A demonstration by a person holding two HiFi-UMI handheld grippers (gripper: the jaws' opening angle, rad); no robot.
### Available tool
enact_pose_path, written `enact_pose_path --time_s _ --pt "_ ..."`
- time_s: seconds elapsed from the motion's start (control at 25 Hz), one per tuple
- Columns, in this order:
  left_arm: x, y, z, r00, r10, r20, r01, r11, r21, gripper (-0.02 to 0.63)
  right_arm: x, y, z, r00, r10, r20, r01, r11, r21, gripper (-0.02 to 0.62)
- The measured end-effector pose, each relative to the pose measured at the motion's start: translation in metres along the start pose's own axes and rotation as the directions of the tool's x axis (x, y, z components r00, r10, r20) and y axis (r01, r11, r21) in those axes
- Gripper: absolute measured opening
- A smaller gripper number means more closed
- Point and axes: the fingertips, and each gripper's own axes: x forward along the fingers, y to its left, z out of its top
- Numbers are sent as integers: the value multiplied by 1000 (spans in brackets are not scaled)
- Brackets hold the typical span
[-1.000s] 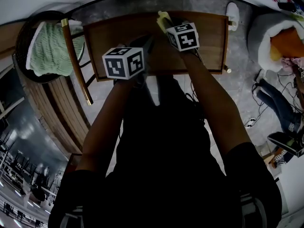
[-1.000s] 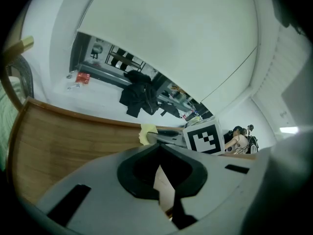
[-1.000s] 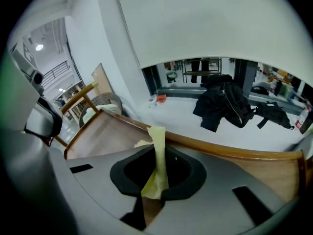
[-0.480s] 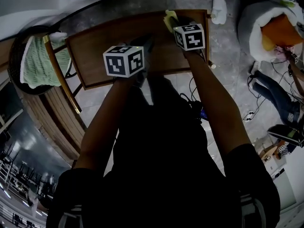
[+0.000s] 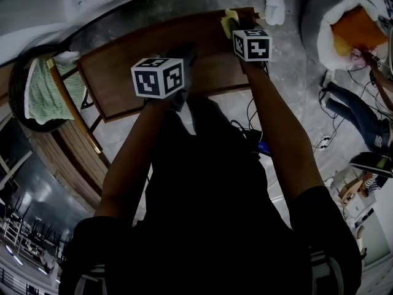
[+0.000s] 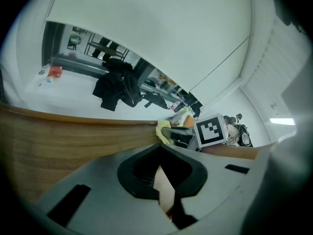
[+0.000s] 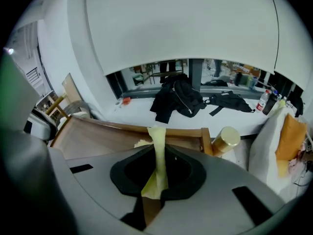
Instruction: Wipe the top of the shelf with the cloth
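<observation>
The shelf top (image 5: 135, 60) is a brown wooden board with a raised rim. A yellow cloth (image 5: 229, 22) lies at its far right corner, and my right gripper (image 5: 236, 31) is shut on it. In the right gripper view a strip of cloth (image 7: 157, 163) stands pinched between the jaws, above the shelf top (image 7: 98, 136). My left gripper (image 5: 184, 60) hovers over the shelf's near edge, shut and holding nothing. In the left gripper view the gripper (image 6: 160, 177) faces along the shelf top (image 6: 58, 141) toward the cloth (image 6: 163, 131).
A brass knob (image 7: 226, 138) caps the shelf's right corner post. A round basket with a green fabric (image 5: 37, 91) stands to the left. On the grey floor are a white shoe (image 5: 274, 5), a white beanbag with an orange cushion (image 5: 353, 26) and cables (image 5: 255, 134).
My right gripper has slid the cloth from the shelf's far middle to its far right corner. The left gripper has stayed by the near edge.
</observation>
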Motion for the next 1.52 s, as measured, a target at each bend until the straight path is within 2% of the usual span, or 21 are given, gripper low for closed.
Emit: enact_pose_path --time_s 0.12,0.24,0.32,0.52,0.6,0.72,0.84,1.04,1.2,1.32,1.52 --pt "1 -4 0 1000 -7 4 7 1000 -3 11 -5 -12 -4 997 -72 -10 72 996 44 48" --pt "-3 -8 0 1000 -11 9 11 1000 2 11 -16 -35 -6 987 -163 -10 163 980 111 48" --pt "-9 -5 -1 1000 -8 13 8 1000 3 11 -21 -43 -3 980 -198 -15 198 972 123 48" --pt "-36 14 -4 999 13 45 -11 999 -30 11 -25 -39 -3 973 -231 -24 232 962 140 48" --pt "-52 23 -3 997 23 73 -19 999 -50 12 -26 -18 5 978 -208 11 206 973 102 48" --pt "-82 39 4 990 40 134 -28 995 -94 12 -20 39 20 993 -104 64 99 992 72 48" --pt "-126 60 13 977 75 202 -48 990 -136 12 -8 121 29 995 42 87 -48 997 62 48" --pt "-208 97 19 953 169 252 -136 980 -142 12 13 263 44 962 252 105 -252 968 -6 48" --pt "-270 125 14 937 220 272 -182 971 -157 12 30 358 39 930 359 72 -358 933 -35 48" --pt "-305 143 11 932 225 282 -190 971 -148 12 45 419 39 904 424 50 -423 905 -42 48" --pt "-335 167 -3 940 209 271 -175 974 -147 12 71 485 34 900 437 12 -434 896 -89 48"
